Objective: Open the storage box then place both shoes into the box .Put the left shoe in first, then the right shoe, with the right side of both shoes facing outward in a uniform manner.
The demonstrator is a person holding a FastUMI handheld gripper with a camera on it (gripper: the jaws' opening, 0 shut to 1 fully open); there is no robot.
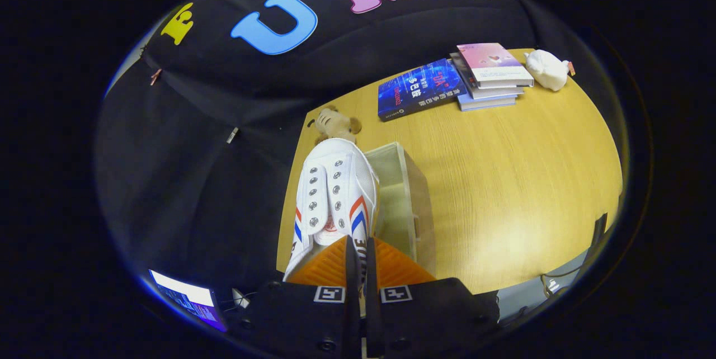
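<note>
My gripper is shut on a white canvas shoe, pinching its collar edge between both fingers. The shoe has metal eyelets and red and blue stripes on each side, and its toe points away from me, held up in the air. Just to the right of the shoe and below it stands the beige storage box, its top open and its pale inside showing. The box rests on the wooden table near the table's left edge. Which shoe of the pair this is I cannot tell.
A small brown plush toy lies beyond the shoe's toe at the table's corner. A blue book and a stack of books lie at the far side, with a white plush toy beside them. A lit screen sits low at left.
</note>
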